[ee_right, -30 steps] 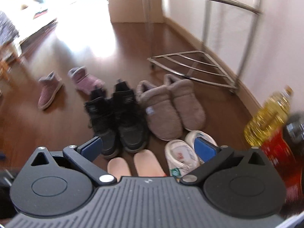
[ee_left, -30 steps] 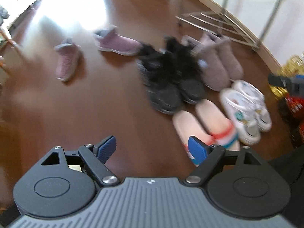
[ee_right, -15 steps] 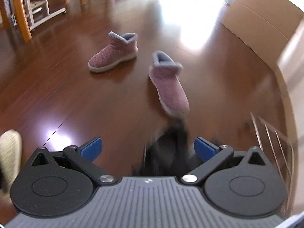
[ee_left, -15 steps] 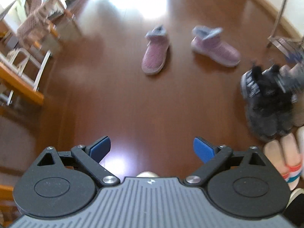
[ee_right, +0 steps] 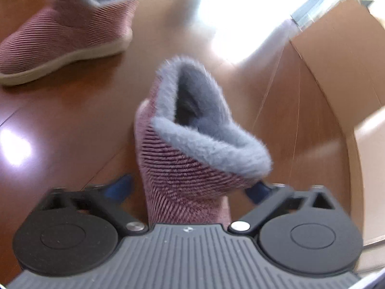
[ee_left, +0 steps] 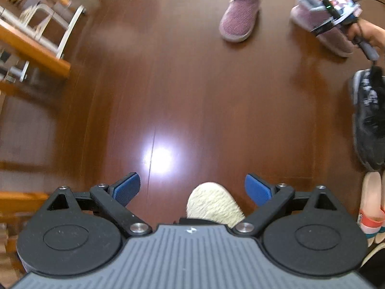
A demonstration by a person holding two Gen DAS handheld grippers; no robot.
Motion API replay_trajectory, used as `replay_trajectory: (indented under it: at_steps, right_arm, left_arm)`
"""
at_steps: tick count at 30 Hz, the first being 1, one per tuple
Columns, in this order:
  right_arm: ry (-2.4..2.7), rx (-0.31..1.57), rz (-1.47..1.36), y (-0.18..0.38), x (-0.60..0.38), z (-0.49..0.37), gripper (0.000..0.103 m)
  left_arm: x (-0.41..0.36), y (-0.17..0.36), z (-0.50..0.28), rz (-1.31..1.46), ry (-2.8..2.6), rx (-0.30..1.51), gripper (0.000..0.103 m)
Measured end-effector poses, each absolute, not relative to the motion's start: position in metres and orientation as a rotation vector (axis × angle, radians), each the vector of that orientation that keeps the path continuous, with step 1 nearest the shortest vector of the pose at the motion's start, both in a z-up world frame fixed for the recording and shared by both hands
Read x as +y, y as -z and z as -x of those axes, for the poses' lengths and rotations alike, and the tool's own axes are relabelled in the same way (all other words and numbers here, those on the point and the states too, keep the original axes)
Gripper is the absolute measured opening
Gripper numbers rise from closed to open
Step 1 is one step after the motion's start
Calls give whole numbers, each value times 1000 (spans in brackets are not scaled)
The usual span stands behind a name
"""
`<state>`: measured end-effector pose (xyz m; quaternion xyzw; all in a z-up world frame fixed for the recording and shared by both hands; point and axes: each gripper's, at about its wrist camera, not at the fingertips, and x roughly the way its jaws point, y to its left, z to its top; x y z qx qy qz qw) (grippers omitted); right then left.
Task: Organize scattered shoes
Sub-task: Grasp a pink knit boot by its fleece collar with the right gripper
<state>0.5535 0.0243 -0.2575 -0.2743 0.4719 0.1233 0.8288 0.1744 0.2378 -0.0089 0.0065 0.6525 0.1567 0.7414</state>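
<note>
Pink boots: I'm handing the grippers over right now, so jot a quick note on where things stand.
Right gripper: jaws closing around the near pink boot, which is between them on the floor; grip not yet firm.
Left gripper: open, empty, above bare wooden floor.
Other pink boot lies apart, farther out.
Done: black shoe and striped slippers sit together at the right edge.
Left: lift both pink boots and pair them beside the others.

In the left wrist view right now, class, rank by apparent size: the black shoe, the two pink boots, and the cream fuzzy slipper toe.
1. black shoe, though cut off by the frame edge.
2. The two pink boots, left pink boot and right pink boot, look alike; the right one is partly hidden.
3. cream slipper toe, only its tip showing.
</note>
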Motion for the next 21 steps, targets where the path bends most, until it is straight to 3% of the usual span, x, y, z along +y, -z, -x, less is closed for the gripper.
replay_trajectory:
  at_steps: [1,4,8,16,18,21]
  right_arm:
    - [-233,1021,508,257,23,-553,47]
    - [-161,1073,371,250,28,-537,43]
    - [-98,1180,194,236,44,-487,43]
    - [85,1298,-34,220,37,-291,43]
    - [147,1299,-53,215,20,-248,46]
    - [185,1284,-57,208,-5,-202,59]
  left_arm:
    - [239,8,-173,-11,-341,1429,96]
    - [236,-2,-170,-18,-318,1391,96]
    - [228,-23,-162,-45,-272,1292,96]
    - [224,-52,-137,-13,-239,1201,96]
    - [221,-58,-130,1,-219,1184,96]
    - [214,-64,-123,-12,-203,1163,96]
